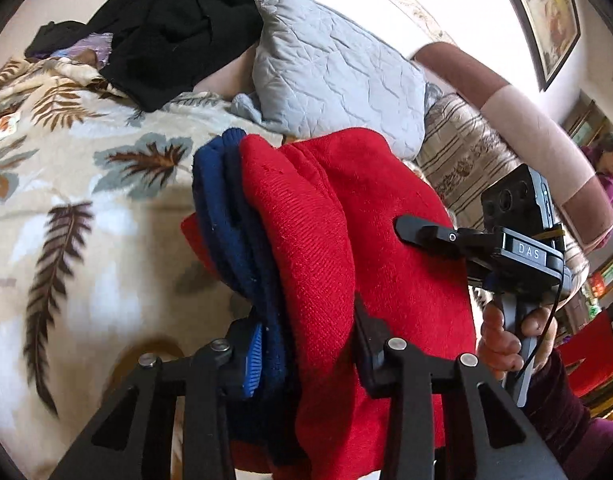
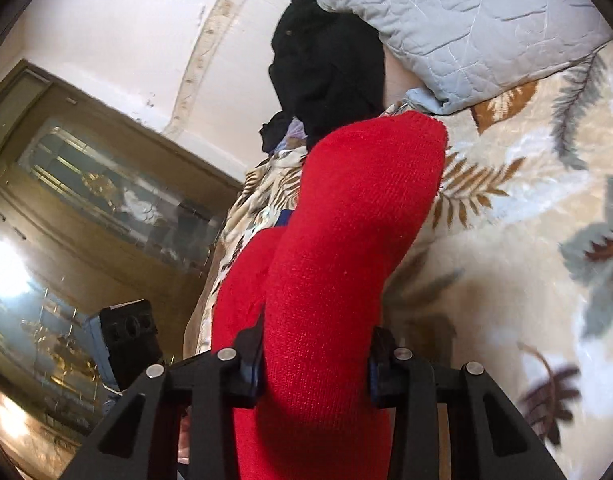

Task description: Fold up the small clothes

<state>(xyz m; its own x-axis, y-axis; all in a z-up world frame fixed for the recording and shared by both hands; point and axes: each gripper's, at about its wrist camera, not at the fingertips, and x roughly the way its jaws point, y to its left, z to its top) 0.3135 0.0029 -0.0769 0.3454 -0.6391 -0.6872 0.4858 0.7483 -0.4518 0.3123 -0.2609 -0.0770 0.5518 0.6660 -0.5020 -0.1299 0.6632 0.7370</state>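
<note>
A small red knit garment with navy blue trim is bunched and held up above the bed. My left gripper is shut on its folded edge, with blue and red layers pinched between the jaws. My right gripper is shut on another red part of the same garment. The right gripper also shows in the left wrist view, at the garment's right side, held by a hand.
A leaf-patterned blanket covers the bed. A pile of black clothes and a grey quilted pillow lie at the far end. A wooden glass-fronted cabinet stands beside the bed. A person stands far right.
</note>
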